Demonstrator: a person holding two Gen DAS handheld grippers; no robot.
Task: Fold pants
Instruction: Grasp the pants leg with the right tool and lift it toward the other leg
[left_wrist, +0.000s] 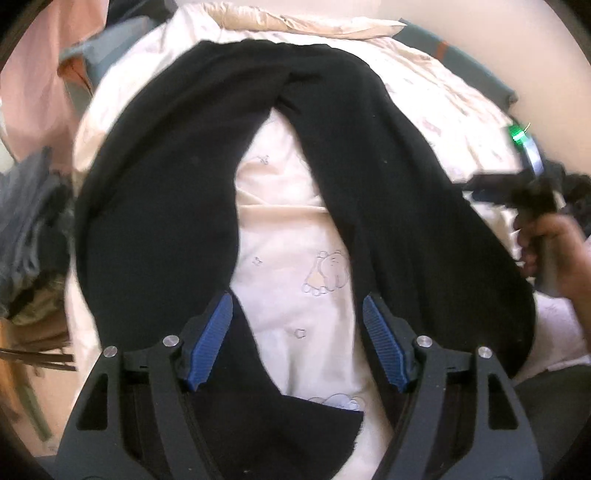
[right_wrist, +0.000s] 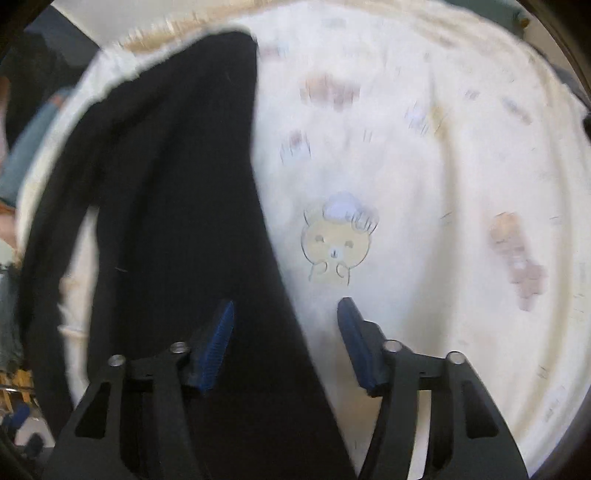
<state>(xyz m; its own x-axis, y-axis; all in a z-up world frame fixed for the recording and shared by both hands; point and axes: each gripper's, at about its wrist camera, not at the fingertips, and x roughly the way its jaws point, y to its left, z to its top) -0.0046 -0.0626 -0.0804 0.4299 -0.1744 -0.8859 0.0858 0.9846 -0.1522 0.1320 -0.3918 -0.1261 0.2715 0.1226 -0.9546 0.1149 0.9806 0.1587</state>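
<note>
While the black pants (left_wrist: 159, 206) lie spread on a cream bedcover (left_wrist: 291, 266) printed with small bears, their two legs fan apart from a joined end at the far side of the bed and run toward the near edge, long axes roughly in line with both grippers' pointing direction. Left gripper (left_wrist: 297, 332): jaws stand wide apart and grip nothing; bare cover shows between the blue pads, with the left pad over the inner edge of one leg and the other leg passing just beside the right pad. Right gripper (right_wrist: 286, 332): jaws partly open, holding nothing; the outer edge of one leg runs diagonally between them, cloth under the left pad and bare cover under the right. Contact with the fabric cannot be confirmed, as the right wrist view is blurred. Judgement: the right gripper is better placed over a leg edge. A hand (left_wrist: 550, 251) appears at the right margin of the left wrist view
</note>
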